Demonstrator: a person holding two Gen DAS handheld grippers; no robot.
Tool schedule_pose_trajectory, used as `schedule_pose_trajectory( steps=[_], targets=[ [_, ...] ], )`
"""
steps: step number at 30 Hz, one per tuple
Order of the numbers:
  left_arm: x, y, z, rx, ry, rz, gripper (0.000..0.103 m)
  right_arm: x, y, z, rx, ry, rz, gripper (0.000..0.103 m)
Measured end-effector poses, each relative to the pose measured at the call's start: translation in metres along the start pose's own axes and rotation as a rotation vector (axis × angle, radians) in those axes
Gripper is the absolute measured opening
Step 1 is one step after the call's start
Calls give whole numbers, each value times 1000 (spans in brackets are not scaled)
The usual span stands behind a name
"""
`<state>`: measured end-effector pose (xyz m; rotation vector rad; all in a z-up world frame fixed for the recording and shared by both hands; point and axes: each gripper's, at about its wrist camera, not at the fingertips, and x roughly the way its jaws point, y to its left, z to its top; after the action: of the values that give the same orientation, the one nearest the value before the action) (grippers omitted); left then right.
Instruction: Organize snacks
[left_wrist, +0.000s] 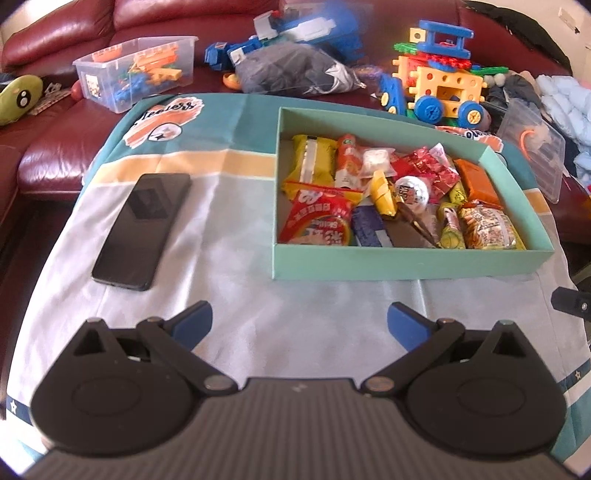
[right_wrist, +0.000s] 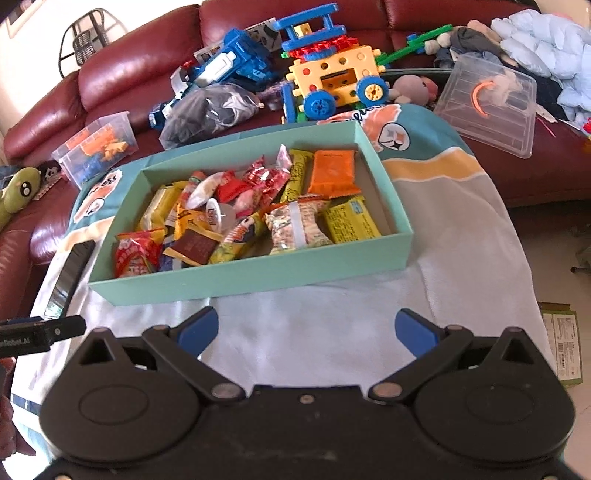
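I have both grippers hanging above the near edge of the tabletop, which is draped in a pale cloth with teal and yellow bands (left_wrist: 236, 236). The left gripper (left_wrist: 299, 325) is spread wide with nothing between its blue-tipped fingers, and the right gripper (right_wrist: 306, 330) is equally released and empty.

The snacks all lie inside the shallow teal cardboard box (left_wrist: 406, 264) toward the far right part of the tabletop, heaped loosely with wrappers overlapping. Among them I can pick out a red printed bag (left_wrist: 317, 221) at the box's near left corner, a flat orange packet (left_wrist: 478, 181) by the far right wall, and a small round white capsule (left_wrist: 412, 190) near the middle. I see no snack lying on the cloth outside the box. That fits a pile already gathered, or one waiting to be sorted; I can't tell which.

A black smartphone (left_wrist: 142, 230) lies flat on the cloth left of the box, well apart from it.

Risks as I judge them: the wrappers look slick and crinkly, so a pinch could slip or drag up a neighbouring packet. The light box may slide on the cloth if a finger catches its wall. A sweep on the left could knock the smartphone toward the edge.
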<state>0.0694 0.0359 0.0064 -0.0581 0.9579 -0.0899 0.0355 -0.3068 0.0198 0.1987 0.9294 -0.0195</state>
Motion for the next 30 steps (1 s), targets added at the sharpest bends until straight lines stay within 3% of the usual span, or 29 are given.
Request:
schedule_pose_trajectory(
  steps=[30],
  targets=[
    [3, -1, 9, 11, 8, 22, 103, 4, 7, 13, -51, -4, -23, 103]
  ],
)
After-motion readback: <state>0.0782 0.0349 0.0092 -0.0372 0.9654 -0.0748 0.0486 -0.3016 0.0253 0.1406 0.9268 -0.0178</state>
